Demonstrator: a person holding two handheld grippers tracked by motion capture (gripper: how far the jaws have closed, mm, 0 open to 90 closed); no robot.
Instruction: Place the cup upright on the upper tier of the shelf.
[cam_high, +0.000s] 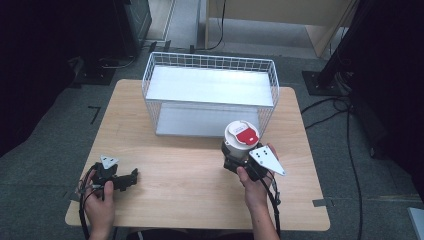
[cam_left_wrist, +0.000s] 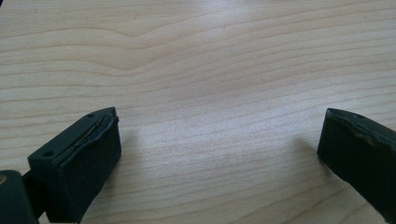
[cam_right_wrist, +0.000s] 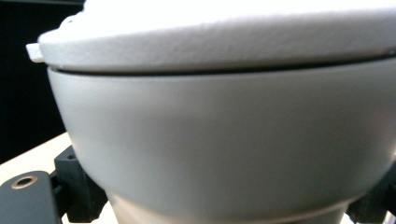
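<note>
A grey cup (cam_high: 239, 141) with a white lid and a red label stands upright between the jaws of my right gripper (cam_high: 233, 159), which is shut on its lower part. It is just in front of the front right corner of the white wire basket (cam_high: 210, 58). In the right gripper view the cup (cam_right_wrist: 224, 140) sits very close, with a black finger (cam_right_wrist: 77, 191) at each bottom corner. My left gripper (cam_high: 131, 177) lies low at the table's front left. It is open, and only bare wood lies between its fingers (cam_left_wrist: 79, 158).
The wooden table (cam_high: 185, 175) carries the wire basket at its back middle, with a white shelf inside and an open front. Bare wood lies between the two hands. Dark stands and cables are on the floor to the right.
</note>
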